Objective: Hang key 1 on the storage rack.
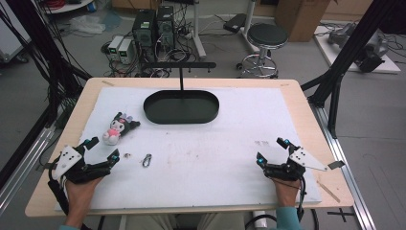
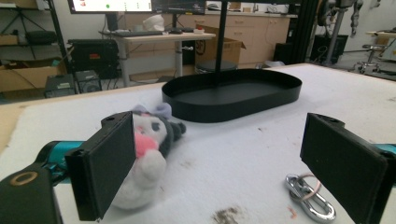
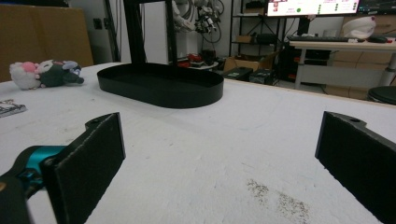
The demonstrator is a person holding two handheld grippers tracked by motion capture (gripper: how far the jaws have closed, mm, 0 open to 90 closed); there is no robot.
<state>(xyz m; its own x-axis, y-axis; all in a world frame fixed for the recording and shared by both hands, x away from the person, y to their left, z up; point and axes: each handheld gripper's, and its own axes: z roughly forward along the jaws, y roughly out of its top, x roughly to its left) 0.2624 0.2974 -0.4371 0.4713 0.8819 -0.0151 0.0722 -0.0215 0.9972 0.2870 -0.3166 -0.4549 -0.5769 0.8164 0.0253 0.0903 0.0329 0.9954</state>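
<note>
Both grippers rest nearest, left gripper (image 1: pixel 101 149) and right gripper (image 1: pixel 271 150), jaws spread wide and empty. At the left's one o'clock lies the plush toy (image 1: pixel 116 128), white, pink and dark, floppy, on its side; a shallow pinch may slip off, or snag the metal clasp (image 1: pixel 147 160) at three o'clock.

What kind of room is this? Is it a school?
Probably not a school: it looks like a robotics lab or workshop. Computer towers and tangled cables sit on the floor, monitors glow on desks, and the table stands inside a black metal frame.
</note>
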